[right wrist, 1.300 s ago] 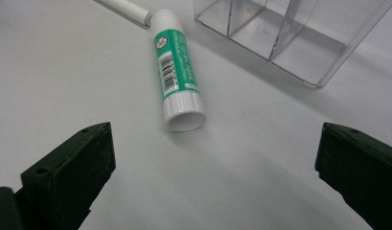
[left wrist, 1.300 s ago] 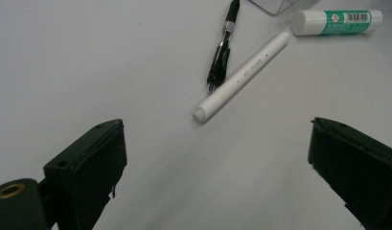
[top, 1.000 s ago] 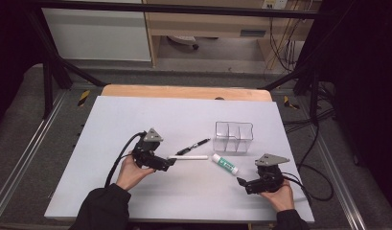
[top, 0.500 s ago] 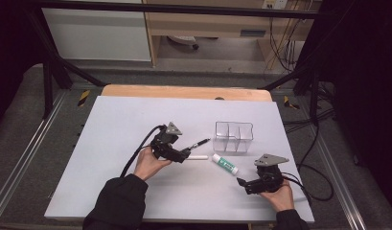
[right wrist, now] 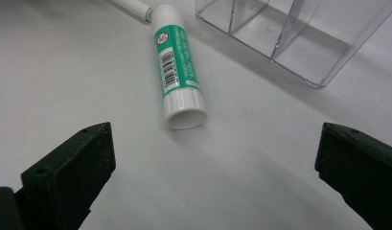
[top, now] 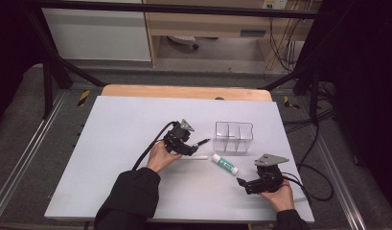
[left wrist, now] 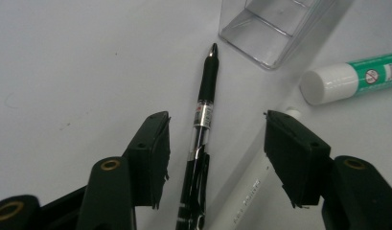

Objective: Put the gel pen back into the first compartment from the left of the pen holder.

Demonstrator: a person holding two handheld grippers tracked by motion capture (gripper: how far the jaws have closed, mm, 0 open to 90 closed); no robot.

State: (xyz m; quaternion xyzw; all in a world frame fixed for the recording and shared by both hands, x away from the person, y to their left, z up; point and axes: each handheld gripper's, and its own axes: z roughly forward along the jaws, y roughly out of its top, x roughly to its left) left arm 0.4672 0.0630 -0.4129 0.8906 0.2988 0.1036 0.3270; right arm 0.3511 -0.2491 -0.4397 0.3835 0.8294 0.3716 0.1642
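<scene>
2 jaws of the left gripper (left wrist: 215,143) spread wide, straddling a black pen (left wrist: 199,143) flat on the white worktop (top: 112,143); not yet touching it, with pen tip aimed ahead toward the corner of a clear plastic organizer (left wrist: 275,28). Just beside the pen, toward the right-hand jaw in the left gripper view, a white pen-like stick (left wrist: 246,191), running under that jaw. Farther right and ahead of the same jaw, a green-and-white glue stick (left wrist: 349,79), lying on its side, cap end turned inward.

From the high view: left gripper (top: 191,148) held by the left hand (top: 161,157) near the worktop's middle, black pen (top: 201,142) poking out past the jaws toward the organizer (top: 233,136), 3 compartments visible, standing upright just beyond. Glue stick (top: 225,164) between the 2 grippers.

Right gripper (top: 241,184) low over the worktop's near right part, held in the right hand (top: 278,195), jaws wide apart and holding nothing. In the right gripper view, right gripper (right wrist: 215,158) open around bare worktop, glue stick (right wrist: 178,72) ahead between the jaws, well clear of both, base end nearest; organizer (right wrist: 299,33) beyond, toward the right-hand jaw.
</scene>
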